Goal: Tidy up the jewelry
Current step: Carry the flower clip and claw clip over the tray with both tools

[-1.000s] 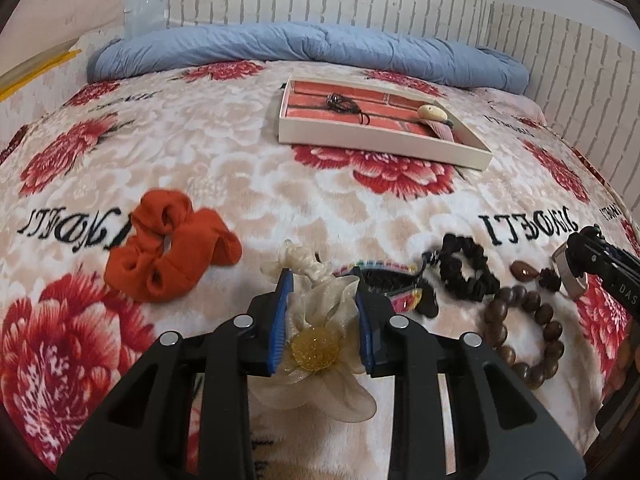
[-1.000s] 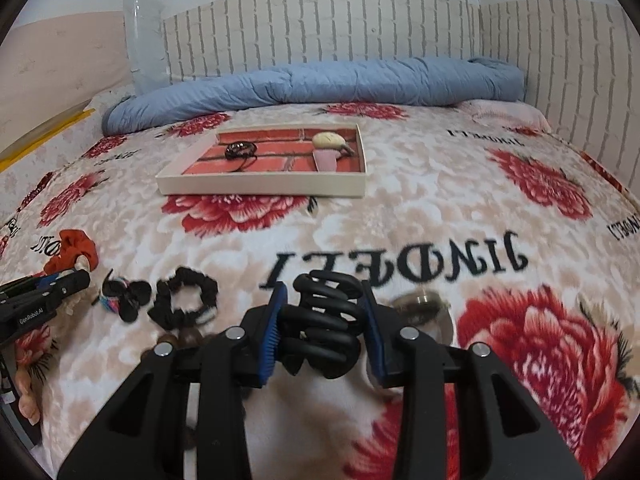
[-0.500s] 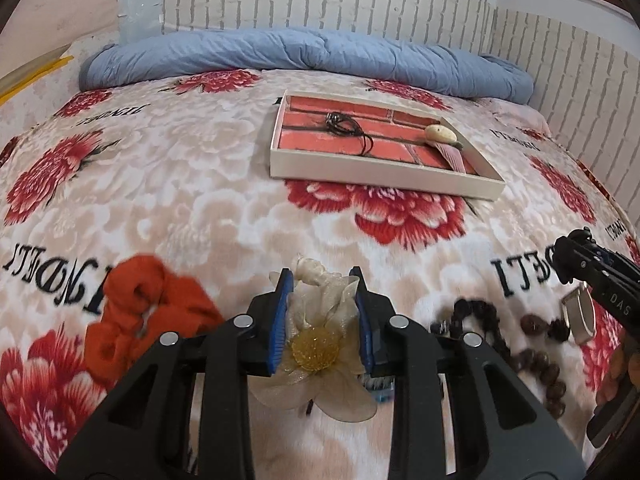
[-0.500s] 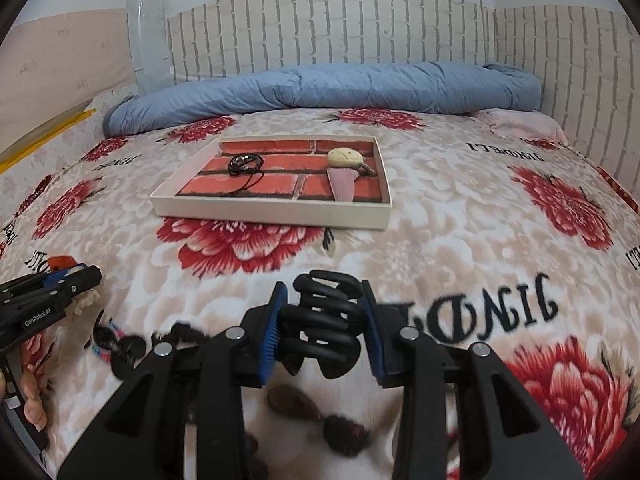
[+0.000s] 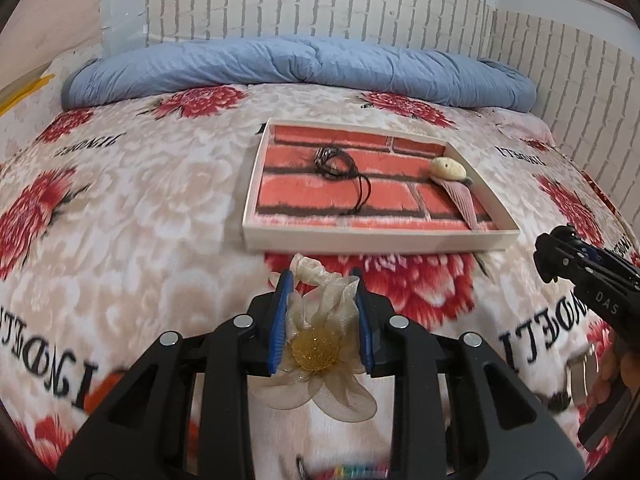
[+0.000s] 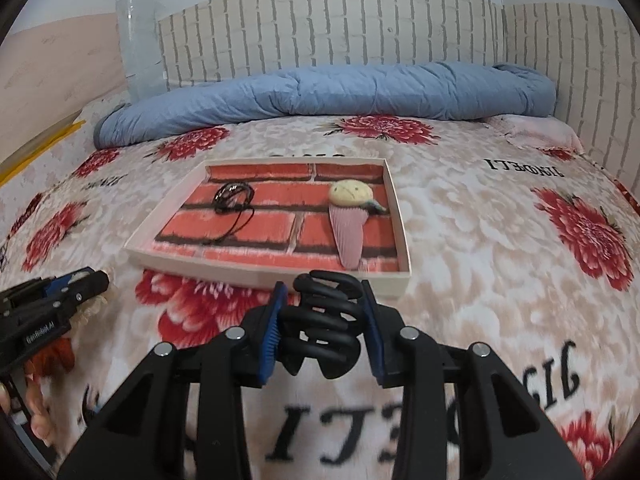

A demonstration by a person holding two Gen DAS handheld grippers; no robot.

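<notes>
Left gripper (image 5: 322, 312): jaws nearly closed, pinching a cream flower hair clip (image 5: 320, 344). Right gripper (image 6: 322, 320): jaws narrow, clamped on a black claw clip (image 6: 322, 320). Both are held above the bed (image 5: 132, 216), just short of the shallow tray (image 5: 372, 242), which already holds a black cord (image 5: 340, 164) and a pink clip (image 5: 454, 178). Step in hand looks like carrying both to the tray. Clear the near rim first, lower over bare tray floor, one item per side, away from the cord, then release low so neither bounces out.

Both claws (image 5: 322, 304) (image 6: 322, 308) clamped, angled downward
</notes>
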